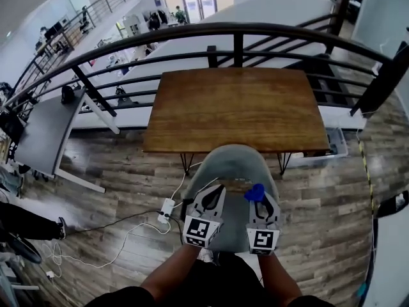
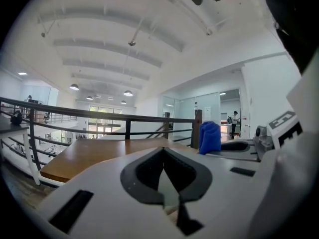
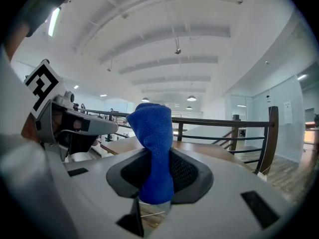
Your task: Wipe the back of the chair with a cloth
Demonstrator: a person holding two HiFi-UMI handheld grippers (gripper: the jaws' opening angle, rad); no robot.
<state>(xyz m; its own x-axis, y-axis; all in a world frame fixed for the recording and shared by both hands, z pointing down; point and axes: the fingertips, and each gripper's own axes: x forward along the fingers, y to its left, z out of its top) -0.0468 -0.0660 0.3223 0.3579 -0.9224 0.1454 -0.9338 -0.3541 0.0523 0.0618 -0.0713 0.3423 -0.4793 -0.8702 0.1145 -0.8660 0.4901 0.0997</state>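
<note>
Mostly single items, plus one pair.
One chair, one cloth, two grippers (left gripper, right gripper), one wooden tabletop, one grey table, one railing, one power strip.

The brown wooden tabletop stands on a floor of grey-brown planks, just beside the dark railing. On that floor a grey chair sits at the tabletop's near edge, a white power strip lies to its left, and what looks like a clear bin rests by the tabletop's right end.
</note>
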